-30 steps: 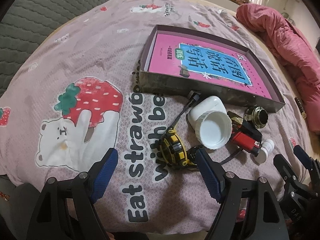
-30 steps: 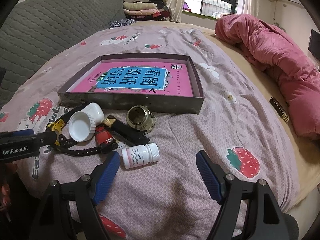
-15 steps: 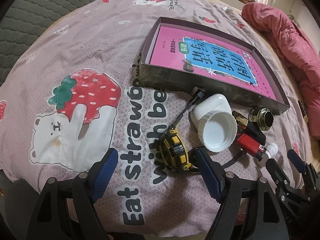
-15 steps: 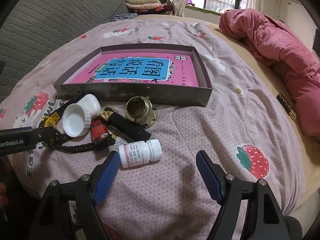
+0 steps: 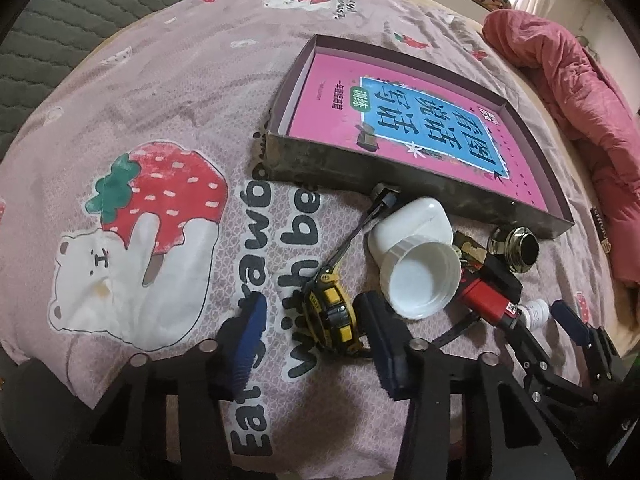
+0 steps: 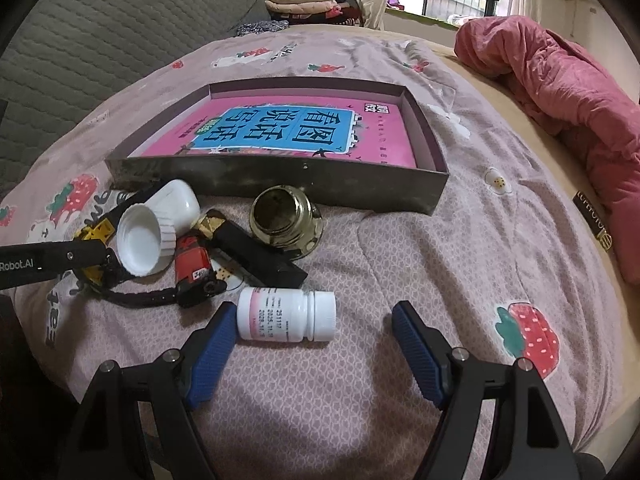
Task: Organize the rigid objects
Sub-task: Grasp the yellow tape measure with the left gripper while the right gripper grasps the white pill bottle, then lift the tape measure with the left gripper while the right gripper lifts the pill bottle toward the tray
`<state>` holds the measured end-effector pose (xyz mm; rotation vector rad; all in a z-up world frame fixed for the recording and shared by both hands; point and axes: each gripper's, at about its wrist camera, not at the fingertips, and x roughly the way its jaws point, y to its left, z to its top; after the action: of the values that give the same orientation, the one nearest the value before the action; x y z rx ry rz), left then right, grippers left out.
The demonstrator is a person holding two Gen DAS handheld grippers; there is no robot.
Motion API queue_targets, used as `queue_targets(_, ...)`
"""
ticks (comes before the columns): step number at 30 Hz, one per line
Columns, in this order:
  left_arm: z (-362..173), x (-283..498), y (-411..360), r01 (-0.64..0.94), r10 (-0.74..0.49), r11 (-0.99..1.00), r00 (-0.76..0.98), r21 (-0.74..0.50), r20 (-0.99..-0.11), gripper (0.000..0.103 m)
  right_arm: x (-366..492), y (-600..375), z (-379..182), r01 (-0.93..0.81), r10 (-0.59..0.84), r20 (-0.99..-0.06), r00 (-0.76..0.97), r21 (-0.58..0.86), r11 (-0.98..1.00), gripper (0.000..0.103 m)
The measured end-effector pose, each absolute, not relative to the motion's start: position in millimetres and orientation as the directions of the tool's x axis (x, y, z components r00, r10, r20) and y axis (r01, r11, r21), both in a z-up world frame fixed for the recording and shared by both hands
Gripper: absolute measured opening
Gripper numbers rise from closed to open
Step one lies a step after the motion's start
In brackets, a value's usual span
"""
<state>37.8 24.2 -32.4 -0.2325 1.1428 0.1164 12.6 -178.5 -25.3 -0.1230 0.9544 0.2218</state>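
Observation:
A yellow-and-black tape measure [image 5: 330, 316] lies on the bedspread between the fingers of my left gripper [image 5: 312, 308]. Its jaws are closing; the right pad is at the case, while the left pad still shows a gap. My right gripper [image 6: 312, 316] stands open over a white pill bottle [image 6: 286, 314], which lies on its side against the left finger [image 6: 212, 340]. Behind them lie a white open jar [image 5: 416, 268], a red lighter [image 6: 192, 264], a black block [image 6: 260, 256] and a brass knob [image 6: 284, 222]. A shallow grey box [image 6: 280, 182] holds a pink book [image 6: 280, 128].
A pink quilt [image 6: 560, 88] is bunched along the bed's right side. A grey padded headboard [image 6: 100, 40] rises at the left. Folded clothes [image 6: 300, 2] sit at the far end under a window. The bed's near edge is just below both grippers.
The left gripper's jaws have narrowed around the tape measure. The right gripper has drawn a little closer to the pill bottle, still wide open.

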Motion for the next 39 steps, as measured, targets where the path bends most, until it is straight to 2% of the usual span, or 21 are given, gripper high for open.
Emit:
queue_targets(6,-32.7,37.6,16.8,-0.207,-0.012,0.972,0.413,-0.107,-0.91,0.038,15.0,-180.8,-29.2,-0.226,0.139,-0.831,0.538,0.017,0.974,0.078)
queue_targets(12,-33.9,34.1,18.7,-0.213,-0.046,0.966,0.425,-0.149,-0.904,0.027,16.7,-175.4,-31.9,-0.24,0.131,-0.832,0.54,-0.002,0.971,0.077)
queue_targets(18,-39.2,28.5,28.1,-0.251,-0.104,0.94,0.434,-0.231,-0.895,0.026,17.5,-171.1,-33.5,-0.265,0.134,-0.828,0.545,-0.018,0.964,0.061)
queue_targets(21,-39.7,28.0,29.3,-0.25,-0.105,0.94,0.436,-0.233,-0.894,0.026,18.2,-173.2,-33.1,-0.261,0.133,-0.826,0.548,-0.017,0.965,0.048)
queue_targets(39,-33.3,27.8,25.4,-0.205,-0.069,0.962,0.455,-0.18,-0.888,0.021,13.9,-183.8,-17.7,-0.245,0.153,-0.795,0.586,0.006,0.969,0.048)
